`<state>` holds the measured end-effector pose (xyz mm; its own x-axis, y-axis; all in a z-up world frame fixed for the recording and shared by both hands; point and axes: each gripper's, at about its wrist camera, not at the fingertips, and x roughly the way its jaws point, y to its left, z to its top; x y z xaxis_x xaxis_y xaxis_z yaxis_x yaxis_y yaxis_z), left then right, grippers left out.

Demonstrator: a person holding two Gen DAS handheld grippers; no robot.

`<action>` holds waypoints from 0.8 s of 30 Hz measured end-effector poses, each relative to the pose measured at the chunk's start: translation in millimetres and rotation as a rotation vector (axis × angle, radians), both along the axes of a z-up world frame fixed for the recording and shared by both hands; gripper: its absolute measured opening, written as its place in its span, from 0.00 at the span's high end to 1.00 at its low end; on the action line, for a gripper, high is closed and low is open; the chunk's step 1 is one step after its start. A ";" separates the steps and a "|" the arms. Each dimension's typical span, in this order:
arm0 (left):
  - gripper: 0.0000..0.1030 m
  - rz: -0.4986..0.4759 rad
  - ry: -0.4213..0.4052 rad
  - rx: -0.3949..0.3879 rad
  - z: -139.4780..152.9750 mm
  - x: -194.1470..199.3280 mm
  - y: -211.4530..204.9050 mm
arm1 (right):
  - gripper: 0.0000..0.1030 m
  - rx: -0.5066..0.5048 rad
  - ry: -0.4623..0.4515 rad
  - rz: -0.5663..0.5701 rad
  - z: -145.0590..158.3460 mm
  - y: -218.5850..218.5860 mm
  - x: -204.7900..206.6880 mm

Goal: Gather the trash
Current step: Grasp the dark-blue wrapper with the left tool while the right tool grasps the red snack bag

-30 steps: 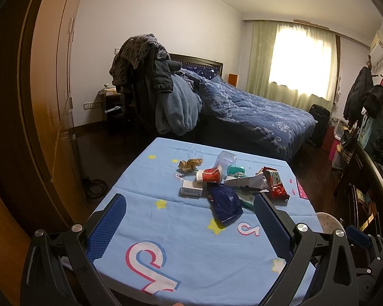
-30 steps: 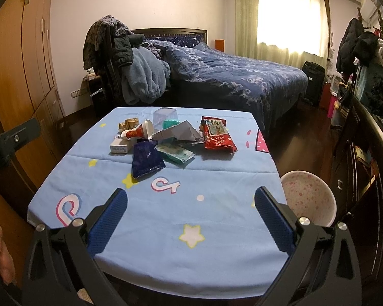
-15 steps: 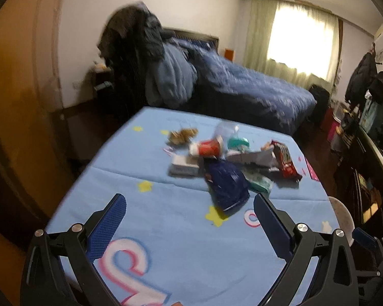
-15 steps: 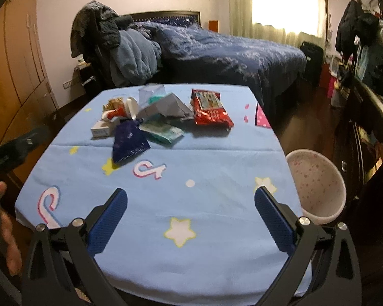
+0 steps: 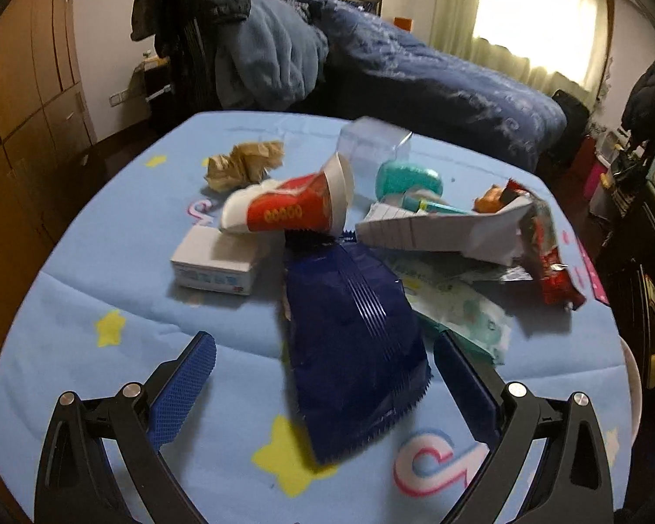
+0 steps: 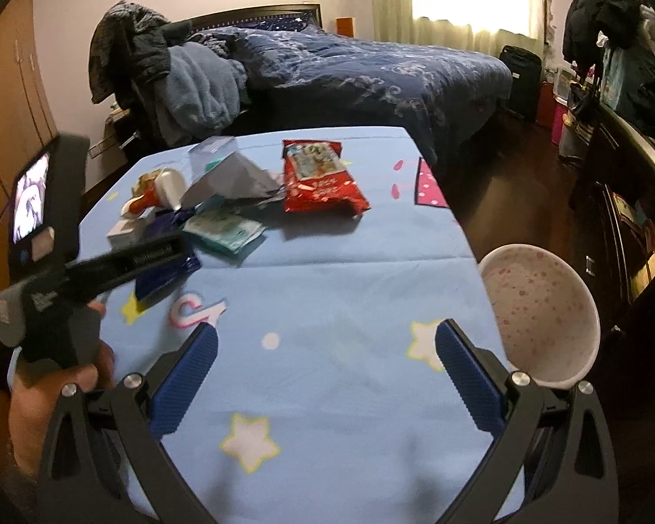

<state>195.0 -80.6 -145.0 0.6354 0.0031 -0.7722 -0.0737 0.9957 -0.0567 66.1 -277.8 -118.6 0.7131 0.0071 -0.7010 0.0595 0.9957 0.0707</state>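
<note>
Evidently the first pick-up was in hand: the left gripper (image 5: 323, 375) hung with its fingers spread wide to either side of the dark blue snack bag (image 5: 349, 345), not yet touching it. That bag lay at the near edge of a trash heap in the far half of the blue tablecloth (image 6: 349, 305), with a red-and-white paper cup (image 5: 292, 207), a small white box (image 5: 216, 264), a crumpled brown paper (image 5: 244, 163) and a red snack packet (image 6: 318, 174). The right gripper (image 6: 325, 375), also spread and empty, hovered over bare cloth near the right edge, beside the pink-speckled bin (image 6: 541, 305). Next, I judge, the left fingers needed to drop, pinch the bag, and carry it to the bin.
</note>
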 end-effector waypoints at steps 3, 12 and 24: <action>0.04 -0.016 0.019 -0.008 -5.1 5.8 -2.7 | 0.03 -0.013 -0.015 0.005 2.1 -3.2 10.0; 0.68 -0.049 0.001 -0.030 -2.4 12.2 0.0 | 0.03 0.071 -0.006 0.040 5.9 -20.2 76.6; 0.88 -0.065 -0.034 -0.143 11.7 -5.2 22.5 | 0.08 0.111 0.120 0.107 -30.2 -15.4 200.1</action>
<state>189.7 -58.1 -133.3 0.6566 -0.1477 -0.7397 -0.0045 0.9799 -0.1997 266.2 -293.2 -148.8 0.6157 0.1599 -0.7716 -0.0313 0.9834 0.1788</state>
